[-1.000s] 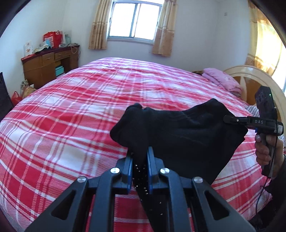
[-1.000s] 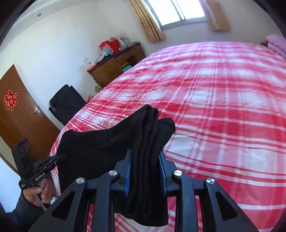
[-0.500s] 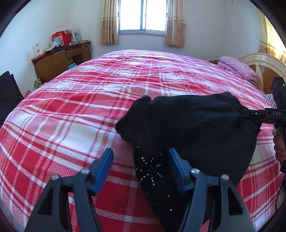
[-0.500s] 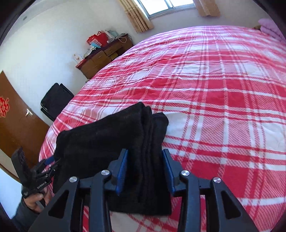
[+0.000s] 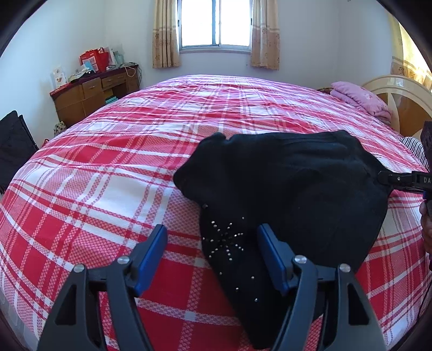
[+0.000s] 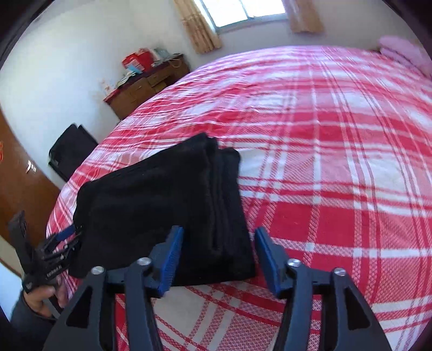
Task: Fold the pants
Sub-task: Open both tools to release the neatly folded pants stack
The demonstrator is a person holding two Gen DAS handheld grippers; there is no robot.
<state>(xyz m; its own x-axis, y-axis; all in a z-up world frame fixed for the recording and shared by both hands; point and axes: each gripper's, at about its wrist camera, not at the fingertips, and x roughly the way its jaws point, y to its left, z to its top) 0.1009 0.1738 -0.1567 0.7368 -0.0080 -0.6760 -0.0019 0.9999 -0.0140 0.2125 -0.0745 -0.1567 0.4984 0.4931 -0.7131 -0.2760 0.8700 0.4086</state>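
The folded black pants (image 5: pixel 283 189) lie flat on the red-and-white plaid bedspread (image 5: pixel 108 167), near its front edge, a studded patch of small silver dots facing up at about 6 o'clock of the bundle in the left wrist view. In the right wrist view the same pants (image 6: pixel 162 205) show as a neat stack of layers, its folded edges running toward 12 o'clock.

The left gripper (image 5: pixel 212 239) has its blue-padded jaws spread and opening — the studded corner of the pants lies between them, but neither pad presses on the cloth. The right gripper (image 6: pixel 218 243) is likewise opening; the near right corner of the stack sits between its jaws, the left pad just beside the cloth and the right pad clear of it.

At 3 o'clock in the left wrist view a pink pillow (image 5: pixel 359 97) rests by the cream headboard (image 5: pixel 399 89). A wooden desk (image 5: pixel 91 91) stands against the wall at 10 o'clock, beside a curtained window (image 5: pixel 216 24).
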